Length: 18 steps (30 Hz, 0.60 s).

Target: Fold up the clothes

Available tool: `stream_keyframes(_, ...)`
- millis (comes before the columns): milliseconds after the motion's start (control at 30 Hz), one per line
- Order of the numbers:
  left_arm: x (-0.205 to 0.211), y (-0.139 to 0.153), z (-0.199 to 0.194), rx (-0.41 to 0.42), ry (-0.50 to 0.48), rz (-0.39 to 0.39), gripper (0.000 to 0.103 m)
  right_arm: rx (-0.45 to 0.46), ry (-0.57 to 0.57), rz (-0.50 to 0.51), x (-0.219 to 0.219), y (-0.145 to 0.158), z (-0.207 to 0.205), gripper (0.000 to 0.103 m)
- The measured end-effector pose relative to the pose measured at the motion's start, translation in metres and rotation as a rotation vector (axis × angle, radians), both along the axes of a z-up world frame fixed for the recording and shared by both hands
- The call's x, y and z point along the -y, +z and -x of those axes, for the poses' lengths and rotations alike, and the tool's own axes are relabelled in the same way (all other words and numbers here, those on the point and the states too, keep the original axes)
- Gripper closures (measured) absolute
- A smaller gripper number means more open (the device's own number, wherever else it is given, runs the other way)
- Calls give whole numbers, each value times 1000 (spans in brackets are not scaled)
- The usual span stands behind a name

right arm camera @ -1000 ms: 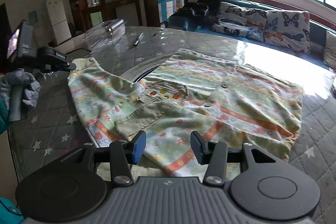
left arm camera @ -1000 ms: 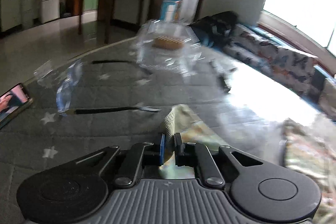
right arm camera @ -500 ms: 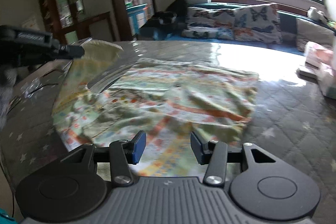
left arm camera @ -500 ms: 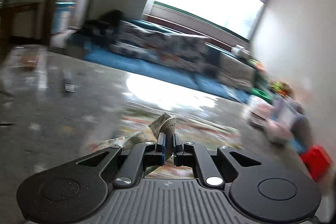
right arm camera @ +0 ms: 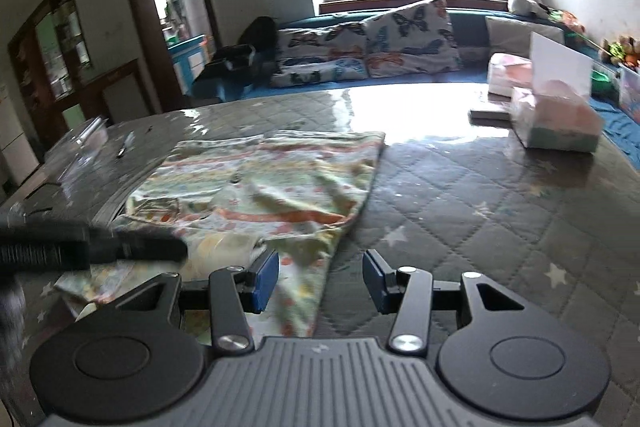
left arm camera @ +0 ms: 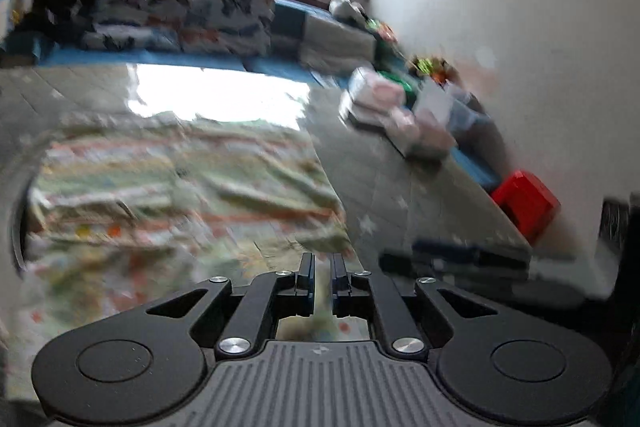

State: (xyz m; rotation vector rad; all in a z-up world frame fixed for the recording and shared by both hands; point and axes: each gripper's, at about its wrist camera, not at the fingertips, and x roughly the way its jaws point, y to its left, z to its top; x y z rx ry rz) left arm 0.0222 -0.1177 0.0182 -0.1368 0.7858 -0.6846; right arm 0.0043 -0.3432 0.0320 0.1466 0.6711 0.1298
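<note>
My left gripper [left arm camera: 322, 267] has its jaws clenched on a thin fold of the patterned shirt [left arm camera: 180, 195], a strip of pale cloth showing in the narrow slot between the blue pads. The rest of the shirt lies spread over the quilted, star-printed counter [left arm camera: 384, 195], blurred in the left wrist view. My right gripper [right arm camera: 319, 279] hovers low over the shirt's [right arm camera: 280, 187] near edge with its jaws released and wide apart, nothing between them; the hem runs under the left pad while bare counter [right arm camera: 500, 211] shows under the right one. The left gripper appears as a dark blurred bar [right arm camera: 92, 251] at the left of that view. A tissue box [right arm camera: 556, 119] sits on the counter's far right side, well apart from the shirt.
</note>
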Motion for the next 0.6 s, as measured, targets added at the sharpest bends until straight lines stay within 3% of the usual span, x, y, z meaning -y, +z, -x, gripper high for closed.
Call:
stream_keyframes(100, 2, -7, 5, -12, -41, -21, 91, -10, 7, -12, 0, 0, -2, 56)
stream_keyframes(200, -8, -7, 7, -1, -40, -29, 77, -20, 39, -12, -8, -1, -5, 56)
stream_keyframes(267, -23, -6, 4, 9, 2, -39, 71, -27, 72, -10, -17, -2, -9, 57)
stream_keyframes(600, -110, -20, -27, 1, 290, -138, 72, -85, 157, -7, -54, -19, -44, 68)
